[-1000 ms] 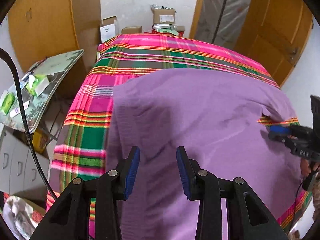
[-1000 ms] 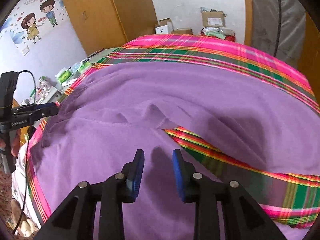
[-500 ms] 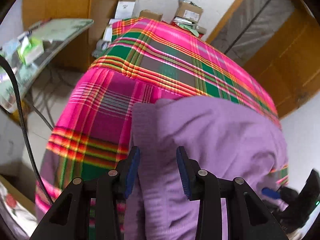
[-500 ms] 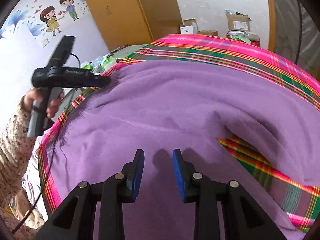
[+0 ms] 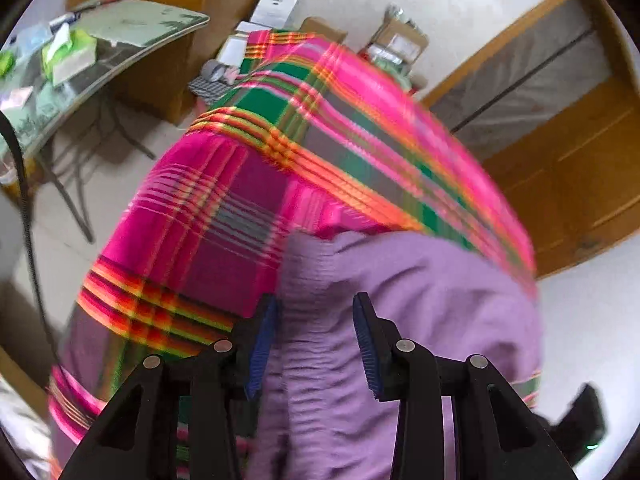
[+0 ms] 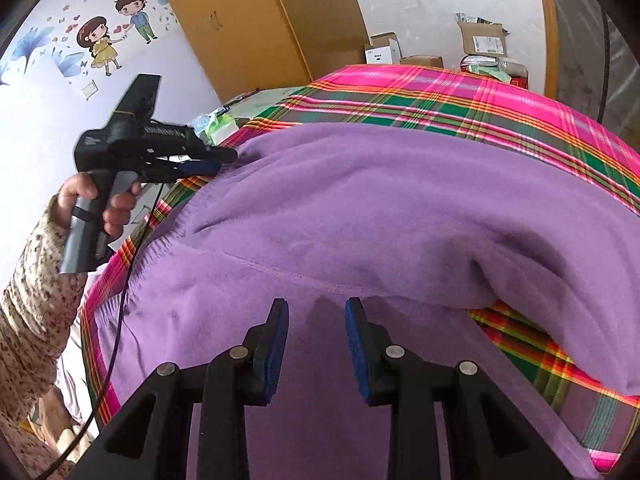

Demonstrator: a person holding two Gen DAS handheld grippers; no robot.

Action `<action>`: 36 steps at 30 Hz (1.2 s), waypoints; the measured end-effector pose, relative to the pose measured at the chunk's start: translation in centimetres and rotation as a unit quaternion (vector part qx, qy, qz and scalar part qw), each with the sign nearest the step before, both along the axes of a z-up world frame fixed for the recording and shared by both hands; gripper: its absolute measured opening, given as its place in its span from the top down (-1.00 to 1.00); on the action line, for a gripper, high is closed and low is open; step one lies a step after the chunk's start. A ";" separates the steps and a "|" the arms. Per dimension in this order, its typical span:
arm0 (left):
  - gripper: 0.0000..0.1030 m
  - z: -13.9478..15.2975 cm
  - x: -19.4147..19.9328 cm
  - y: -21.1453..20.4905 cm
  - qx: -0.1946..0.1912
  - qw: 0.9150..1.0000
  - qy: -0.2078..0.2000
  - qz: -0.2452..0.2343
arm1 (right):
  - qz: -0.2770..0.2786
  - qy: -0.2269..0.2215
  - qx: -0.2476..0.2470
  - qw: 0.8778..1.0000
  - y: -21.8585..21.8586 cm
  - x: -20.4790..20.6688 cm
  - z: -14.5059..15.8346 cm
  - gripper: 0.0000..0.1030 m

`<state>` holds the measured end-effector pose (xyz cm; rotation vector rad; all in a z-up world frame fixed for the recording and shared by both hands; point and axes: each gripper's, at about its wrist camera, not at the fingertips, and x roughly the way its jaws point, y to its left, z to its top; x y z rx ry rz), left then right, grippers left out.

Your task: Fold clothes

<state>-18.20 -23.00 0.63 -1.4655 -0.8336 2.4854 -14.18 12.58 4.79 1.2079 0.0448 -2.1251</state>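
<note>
We have the purple garment [image 6: 400, 216] spread over the plaid-covered bed [image 6: 440, 96], filling the centre and lower half of the right wrist frame, with one fold bulging toward the right edge. The left gripper [image 5: 314, 344] hangs over the garment's ribbed hem at lower centre of its own frame; its fingers [image 5: 260, 350] stand apart with fabric lying between them, and the blur makes it hard to say whether the pads press on the cloth, so we treat this one as released. The right gripper [image 6: 316, 344] hovers above the garment at lower centre, fingers parted and grasping nothing. The main risk is a shallow bite at the hem: if the left fingers close on one layer only, the lower layer would likely stay on the bed and the fold come out skewed. A second risk is catching the plaid cover along with the hem, since the edge lies directly on it. The bulge at right may also trap a crease if folded over unsmoothed.
</note>
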 end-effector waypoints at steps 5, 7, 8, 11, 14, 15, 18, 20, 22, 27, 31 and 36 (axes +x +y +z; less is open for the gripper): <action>0.23 0.9 0.0 0.2 0.043 0.998 0.031 -0.024 | 0.003 -0.005 0.000 1.000 -1.0 -0.3 -0.4 0.42; 0.23 0.5 -0.1 0.4 0.056 0.998 0.026 -0.023 | 0.003 -0.007 -0.002 1.000 -1.3 -0.3 -0.4 0.42; 0.23 0.3 -0.3 0.6 0.057 0.998 0.022 -0.024 | 0.004 -0.007 -0.001 1.000 -1.4 -0.3 -0.4 0.42; 0.23 -0.3 -0.7 1.1 0.037 0.999 0.009 -0.031 | 0.004 -0.010 0.004 1.000 -1.7 -0.3 -0.6 0.42; 0.23 -0.8 -1.4 1.0 0.035 0.999 0.007 -0.015 | 0.003 -0.012 0.004 1.000 -2.0 -0.4 -0.7 0.42; 0.23 -0.8 -1.6 1.0 0.039 0.999 0.005 -0.013 | 0.002 -0.014 0.004 1.000 -2.0 -0.5 -0.8 0.42; 0.62 -0.3 -1.7 1.5 0.014 1.000 0.016 -0.014 | 0.002 -0.015 0.004 1.000 -2.3 -0.6 -0.8 0.42; 0.86 0.2 -1.5 1.3 -0.007 1.000 0.028 -0.007 | 0.004 -0.014 0.004 1.000 -2.4 -0.6 -0.9 0.42; 0.86 0.6 -1.5 1.1 -0.035 0.999 0.041 0.006 | 0.004 -0.014 0.004 1.000 -2.5 -0.8 -0.9 0.42; 0.87 0.9 -1.8 0.0 -0.060 0.996 0.054 0.030 | 0.006 -0.014 0.005 1.000 -3.0 -1.1 -1.0 0.42; 0.87 -0.3 -1.9 -0.7 -0.060 0.997 0.042 0.033 | 0.011 -0.011 0.009 1.000 -3.4 -1.3 -0.9 0.42; 0.77 -0.4 -1.6 -0.2 -0.083 0.996 0.041 0.011 | 0.017 0.003 0.017 1.000 -3.4 -1.5 -0.2 0.42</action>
